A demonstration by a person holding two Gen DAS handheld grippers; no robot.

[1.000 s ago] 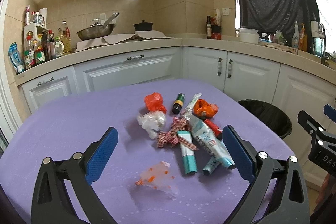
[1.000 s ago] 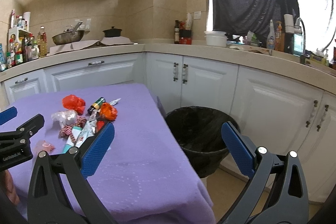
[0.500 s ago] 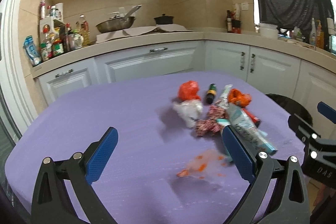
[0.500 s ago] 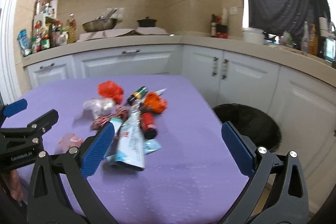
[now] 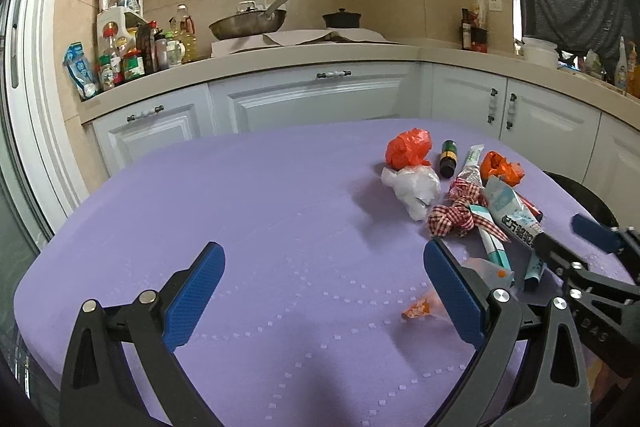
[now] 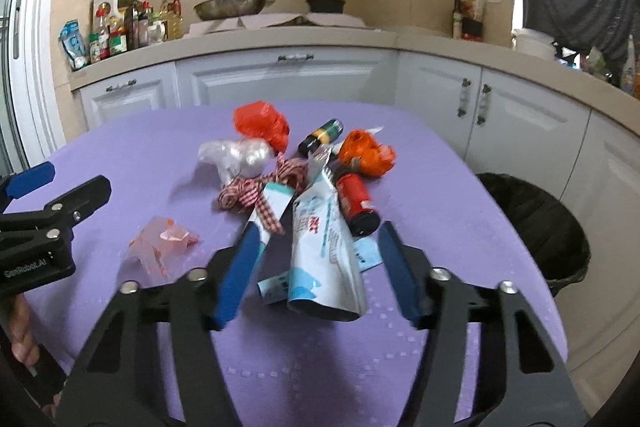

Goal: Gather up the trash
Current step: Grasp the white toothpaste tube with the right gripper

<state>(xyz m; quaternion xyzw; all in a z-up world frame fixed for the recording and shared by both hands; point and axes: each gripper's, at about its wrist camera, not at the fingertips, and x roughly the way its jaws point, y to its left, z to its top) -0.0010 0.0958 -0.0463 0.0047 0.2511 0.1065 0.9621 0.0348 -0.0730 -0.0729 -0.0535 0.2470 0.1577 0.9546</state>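
A pile of trash lies on the purple table (image 6: pixel 420 187): a big white-and-blue tube (image 6: pixel 324 247), a red can (image 6: pixel 358 203), an orange wrapper (image 6: pixel 366 153), a checked ribbon (image 6: pixel 256 193), a white plastic wad (image 6: pixel 236 155), a red bag (image 6: pixel 260 123), a small dark bottle (image 6: pixel 320 137) and a clear pink wrapper (image 6: pixel 162 241). My right gripper (image 6: pixel 320 271) is open, its jaws on either side of the tube's near end, close above it. My left gripper (image 5: pixel 320 295) is open and empty over bare cloth, left of the pile (image 5: pixel 460 195).
A black-lined bin (image 6: pixel 536 223) stands on the floor at the table's right edge. White cabinets and a worktop with a pan (image 5: pixel 248 23) and bottles (image 5: pixel 128 55) run behind. The left gripper shows at the left in the right wrist view (image 6: pixel 40 211).
My right gripper has swung left from the bin and come down over the pile, around the big tube. My left gripper has turned left, so the pile sits to its right.
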